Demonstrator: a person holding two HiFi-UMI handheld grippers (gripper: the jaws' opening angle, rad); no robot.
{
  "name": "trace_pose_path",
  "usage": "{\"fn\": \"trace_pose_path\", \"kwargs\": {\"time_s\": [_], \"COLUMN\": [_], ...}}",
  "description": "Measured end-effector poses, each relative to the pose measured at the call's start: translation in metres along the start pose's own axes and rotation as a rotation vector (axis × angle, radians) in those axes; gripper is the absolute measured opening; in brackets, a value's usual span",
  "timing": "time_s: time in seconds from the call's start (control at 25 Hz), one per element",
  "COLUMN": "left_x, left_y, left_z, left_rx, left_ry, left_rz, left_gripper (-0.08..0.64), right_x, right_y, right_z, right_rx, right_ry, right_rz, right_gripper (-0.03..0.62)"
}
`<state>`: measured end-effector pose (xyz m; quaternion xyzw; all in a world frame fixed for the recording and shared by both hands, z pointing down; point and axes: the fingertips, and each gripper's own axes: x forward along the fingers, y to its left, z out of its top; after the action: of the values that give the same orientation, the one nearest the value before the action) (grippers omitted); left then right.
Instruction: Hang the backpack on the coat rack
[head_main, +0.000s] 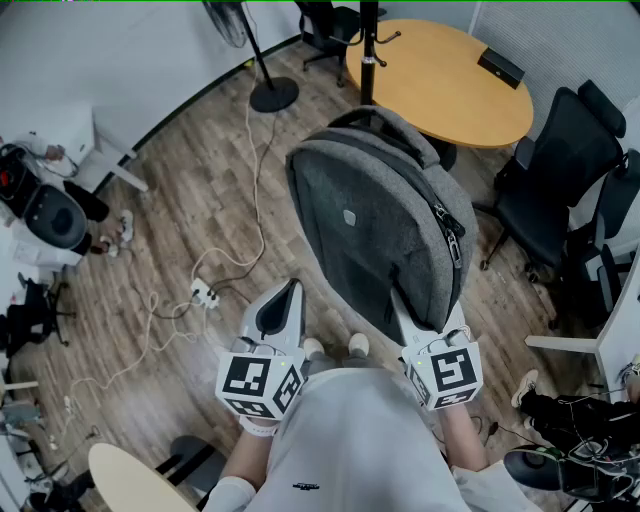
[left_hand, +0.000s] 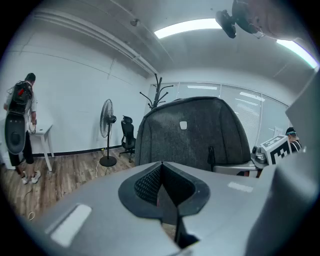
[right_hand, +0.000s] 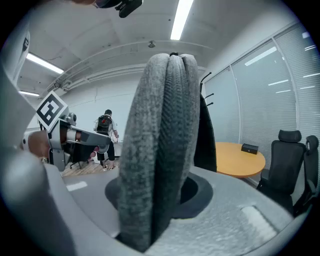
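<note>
- You are holding the backpack (head_main: 375, 230) up in front of you, above the wooden floor (head_main: 190, 200). The coat rack (head_main: 369, 45) is standing just beyond its far end, beside the round table (head_main: 440, 80).
- Your right gripper (head_main: 408, 312) is pinching the backpack at its near, bottom edge. In the right gripper view, thick grey cloth is filling the gap between the jaws.
- Your left gripper (head_main: 283, 300) is hanging just beside the bag with its 2 jaws pressed together on nothing.
- The bag is keeping a rounded shape, so I am judging it padded: soft walls with some stiffness, and probably some weight for 1 pinch.
- The felt-like cloth is likely giving good friction, so a slip seems less of a worry than the bag flopping sideways.
- The carry loop (head_main: 372, 115) at the top is looking like the best place to take hold. It is thin and flexible, and it is the part that has to go over a hook.
- I would be supporting the body with 1 gripper while the other is guiding that loop.
</note>
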<state>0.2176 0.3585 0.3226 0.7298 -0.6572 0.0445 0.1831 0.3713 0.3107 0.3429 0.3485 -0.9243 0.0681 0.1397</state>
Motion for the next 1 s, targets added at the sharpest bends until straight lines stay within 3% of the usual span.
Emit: {"fn": "trace_pose_path", "kwargs": {"time_s": [0.4, 0.64, 1.0], "left_x": [-0.046, -0.063, -0.087], "left_y": [0.053, 0.084, 0.119], "left_z": [-0.002, -0.008, -0.025], "left_rx": [-0.022, -0.053, -0.068], "left_ry": [-0.032, -0.041, -0.032], "left_rz": [-0.009, -0.031, -0.087], "left_gripper": [0.015, 0.015, 0.015], "right_x": [0.023, 0.031, 0.043], "right_y": [0.061, 0.091, 0.131], "right_z": [0.016, 0.016, 0.007], "right_rx": [-0.034, 0.008, 0.008], "right_ry": [-0.004, 0.005, 0.017], "right_rz": [0.002, -0.014, -0.081], "right_gripper": [0.112, 0.115, 0.117]}}
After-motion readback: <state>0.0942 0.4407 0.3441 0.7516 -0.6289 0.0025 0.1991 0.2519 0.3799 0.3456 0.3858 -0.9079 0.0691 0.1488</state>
